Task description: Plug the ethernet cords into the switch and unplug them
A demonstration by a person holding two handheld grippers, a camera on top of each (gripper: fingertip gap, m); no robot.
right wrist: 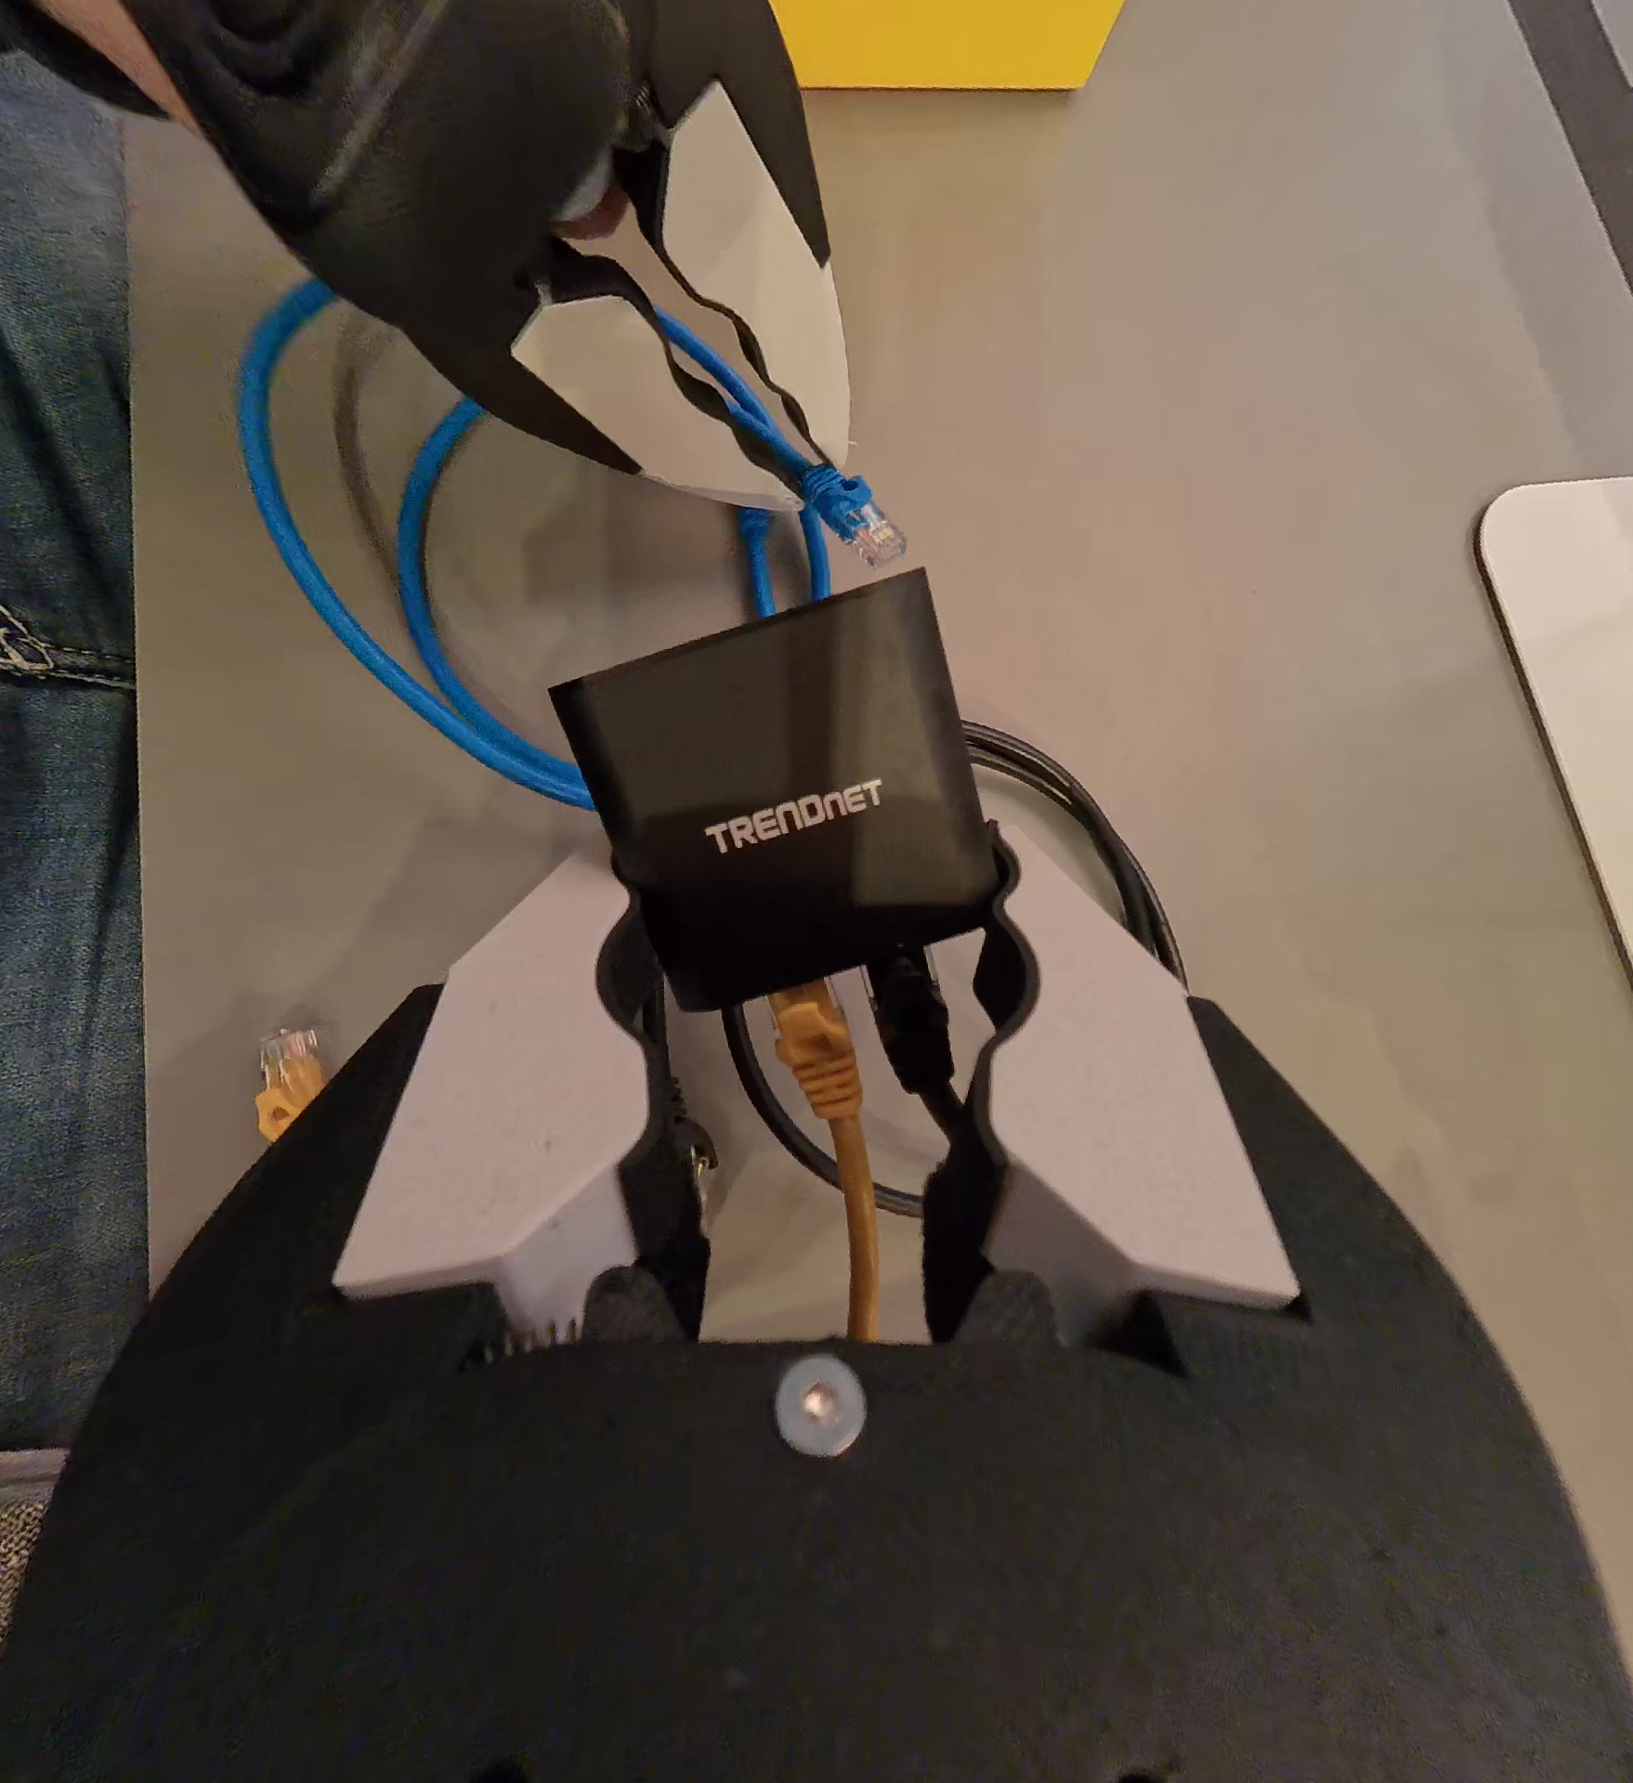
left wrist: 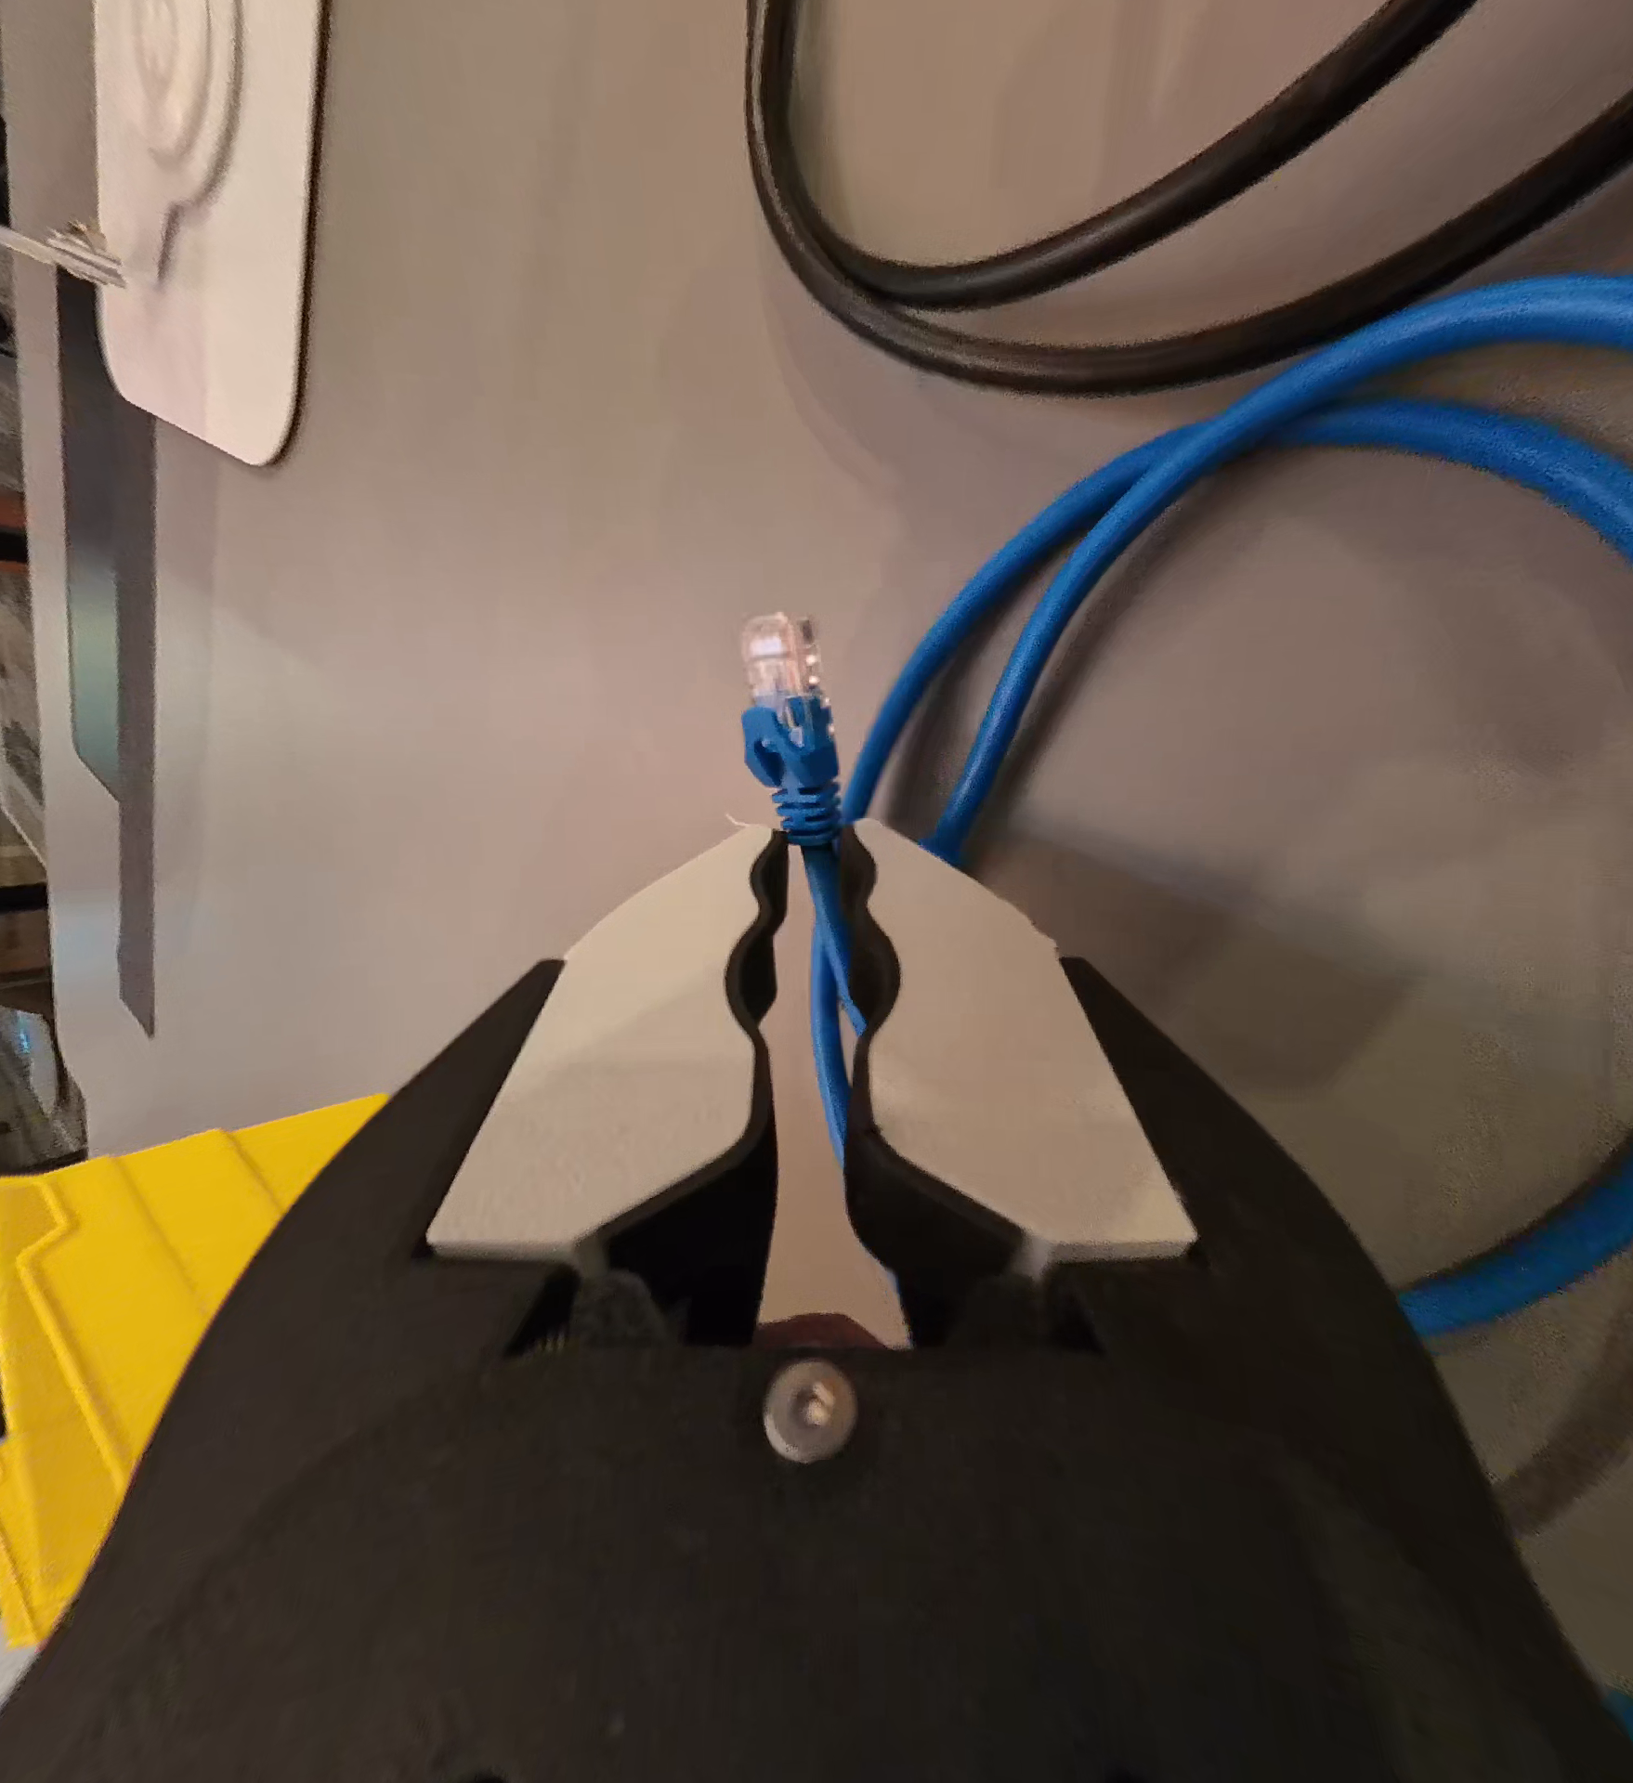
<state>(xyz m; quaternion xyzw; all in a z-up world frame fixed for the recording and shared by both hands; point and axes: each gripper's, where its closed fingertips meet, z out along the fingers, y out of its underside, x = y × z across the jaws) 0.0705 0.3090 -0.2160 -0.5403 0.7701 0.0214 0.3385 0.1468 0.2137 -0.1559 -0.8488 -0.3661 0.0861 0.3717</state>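
My left gripper (left wrist: 811,841) is shut on the blue ethernet cord (left wrist: 1179,502) just behind its plug (left wrist: 787,704), which sticks out past the fingertips. In the right wrist view the left gripper (right wrist: 808,478) holds that blue plug (right wrist: 856,521) just above the far edge of the black switch (right wrist: 784,781). My right gripper (right wrist: 813,888) is shut on the switch, gripping its sides. An orange cord (right wrist: 817,1052) and a black cord (right wrist: 909,1032) are plugged into the switch's near face. The blue cord (right wrist: 330,579) loops on the grey table.
A loose orange plug (right wrist: 287,1071) lies on the table to the left. A black cable (left wrist: 1035,289) coils beyond the blue one. A white pad (right wrist: 1604,733) lies to the right, a yellow bin (right wrist: 948,43) at the far edge. A person's jeans (right wrist: 21,675) border the table's left. Across from one pair of fingers to the other is roughly 15 cm.
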